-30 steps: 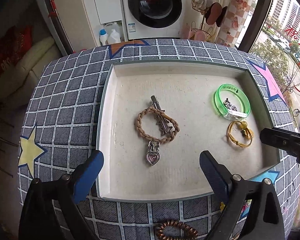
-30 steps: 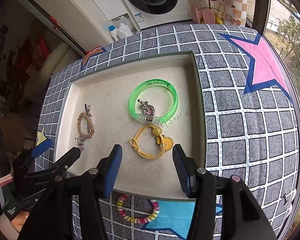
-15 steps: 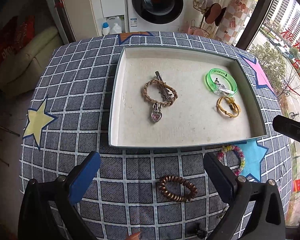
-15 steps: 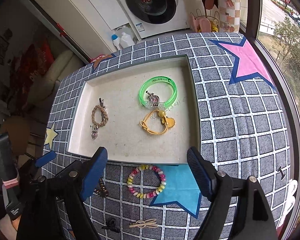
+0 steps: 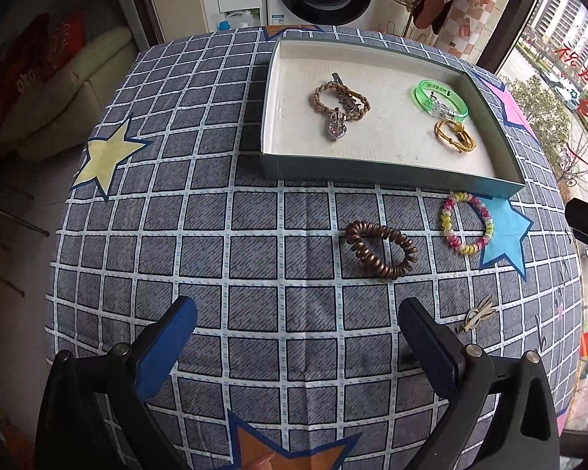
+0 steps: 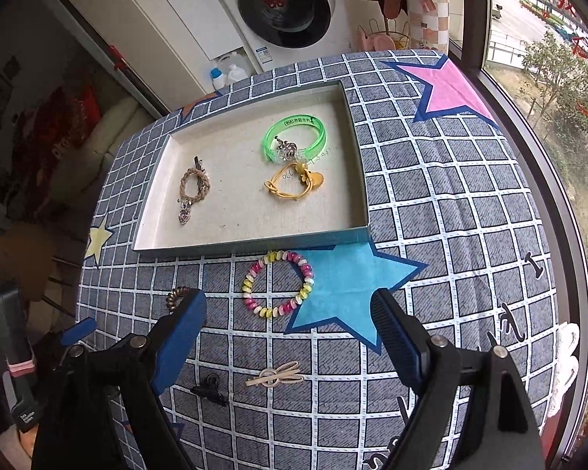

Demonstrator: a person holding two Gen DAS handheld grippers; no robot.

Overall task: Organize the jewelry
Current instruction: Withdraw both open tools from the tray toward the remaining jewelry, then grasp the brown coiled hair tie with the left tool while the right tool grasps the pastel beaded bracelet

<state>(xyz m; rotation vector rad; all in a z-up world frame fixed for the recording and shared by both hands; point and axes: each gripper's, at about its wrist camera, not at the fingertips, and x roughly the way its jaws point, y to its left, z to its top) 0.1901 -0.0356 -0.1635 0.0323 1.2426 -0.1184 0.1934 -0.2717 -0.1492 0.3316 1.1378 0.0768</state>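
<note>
A shallow tray [image 5: 372, 174] on the checked cloth holds a braided brown tie [image 5: 319, 100] with a clip and heart pendant, a green bangle [image 5: 437, 87] and a yellow cord bracelet [image 5: 450, 127]. On the cloth in front of the tray lie a brown spiral hair tie [image 5: 388, 272] and a beaded bracelet [image 5: 445, 221]. My left gripper [image 5: 296, 305] is open and empty, short of the spiral tie. My right gripper [image 6: 288, 299] hangs over the beaded bracelet [image 6: 307, 278]. Its jaws are opening, with nothing gripped between them.
A beige hair clip [image 6: 274, 378] and a black claw clip [image 6: 209, 387] lie on the cloth near the front edge. The tray [image 6: 254, 241] stands beyond them. A washing machine [image 6: 286, 4] and a window are past the table.
Both grippers have pulled back from over the tray toward the table's near side. The right jaws have spread wider. The loose pieces on the cloth have come into view.
</note>
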